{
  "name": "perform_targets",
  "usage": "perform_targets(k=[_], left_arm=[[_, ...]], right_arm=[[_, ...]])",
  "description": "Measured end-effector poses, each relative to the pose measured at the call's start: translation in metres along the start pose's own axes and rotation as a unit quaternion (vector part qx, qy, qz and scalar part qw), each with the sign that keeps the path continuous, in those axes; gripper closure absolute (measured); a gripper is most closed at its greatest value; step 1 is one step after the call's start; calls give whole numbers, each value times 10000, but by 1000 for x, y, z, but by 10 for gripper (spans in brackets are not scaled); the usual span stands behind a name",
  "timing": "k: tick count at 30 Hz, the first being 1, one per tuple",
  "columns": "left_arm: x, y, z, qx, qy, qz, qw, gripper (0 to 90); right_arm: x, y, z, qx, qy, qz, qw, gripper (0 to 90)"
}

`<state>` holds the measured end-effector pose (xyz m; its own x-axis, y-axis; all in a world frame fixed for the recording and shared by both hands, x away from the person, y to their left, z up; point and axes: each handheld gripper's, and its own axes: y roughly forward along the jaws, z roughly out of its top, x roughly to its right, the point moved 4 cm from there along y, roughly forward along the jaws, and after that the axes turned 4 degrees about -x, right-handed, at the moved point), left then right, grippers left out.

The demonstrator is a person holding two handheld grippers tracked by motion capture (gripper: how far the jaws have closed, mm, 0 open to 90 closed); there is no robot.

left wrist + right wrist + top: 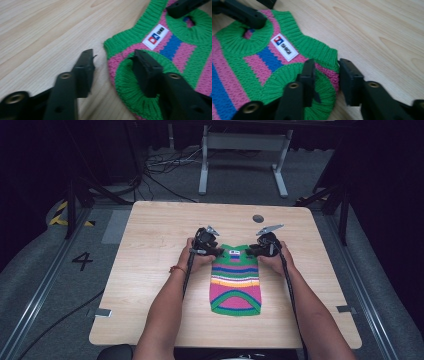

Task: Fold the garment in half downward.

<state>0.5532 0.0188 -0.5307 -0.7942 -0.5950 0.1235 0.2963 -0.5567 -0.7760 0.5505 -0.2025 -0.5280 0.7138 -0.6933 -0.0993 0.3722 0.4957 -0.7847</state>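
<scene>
**Both claws at the sweater's shoulders**

The person's forearms enter from six o'clock. A striped knit sweater [235, 281] lies flat at the middle of the tabletop [150, 270], its white label [284, 47] near the neck. The left claw [113, 66] stands open astride its ten o'clock corner. The right claw [326, 72] stands open astride its two o'clock corner.

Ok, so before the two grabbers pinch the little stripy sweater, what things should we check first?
1. Sweater lies flat on the table: ok.
2. Left gripper open, one jaw over the green armhole edge, one on bare wood: ok.
3. Right gripper open, straddling the other shoulder corner: ok.
4. Both grippers at the sweater's far end, one at each shoulder: ok.
5. White label clear of the jaws: ok.
6. Jaws low enough to catch the knit: cannot tell.
</scene>
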Motion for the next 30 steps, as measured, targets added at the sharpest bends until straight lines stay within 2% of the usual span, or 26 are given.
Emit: perform_targets(k=[2, 5, 8, 9, 10, 12, 14, 23, 27, 30], left_arm=[[2, 0, 0, -61, 41, -110, 9999, 669], [1, 0, 0, -12, 104, -149, 9998, 773], [3, -1, 1, -25, 159, -52, 9999, 822], [3, -1, 1, -25, 159, -52, 9999, 828], [4, -2, 3, -27, 263, 83, 9996, 834], [4, -3, 4, -29, 331, 159, 9993, 838], [4, -4, 5, -38, 338, 221, 9992, 839], [2, -21, 17, 380, 361, 542, 9972, 840], [5, -28, 21, 525, 414, 537, 9963, 840], [9, -36, 21, 581, 539, 526, 9955, 839]], right_arm=[[0, 0, 0, -5, 10, 58, 10000, 728], [-2, 0, 0, 5, 19, 135, 9999, 799], [-3, -1, 1, 4, -44, 67, 10000, 831], [-3, -2, 1, 5, -87, 44, 10000, 836], [-3, -3, 2, 35, -120, 23, 9999, 839], [-4, -4, 3, 70, -145, 7, 9999, 841], [-4, -5, 4, 102, -157, 9, 9998, 841], [-5, -22, 21, 504, -337, -131, 9981, 841], [-7, -30, 25, 679, -389, -115, 9969, 841], [-11, -35, 26, 799, -462, -58, 9957, 841]])
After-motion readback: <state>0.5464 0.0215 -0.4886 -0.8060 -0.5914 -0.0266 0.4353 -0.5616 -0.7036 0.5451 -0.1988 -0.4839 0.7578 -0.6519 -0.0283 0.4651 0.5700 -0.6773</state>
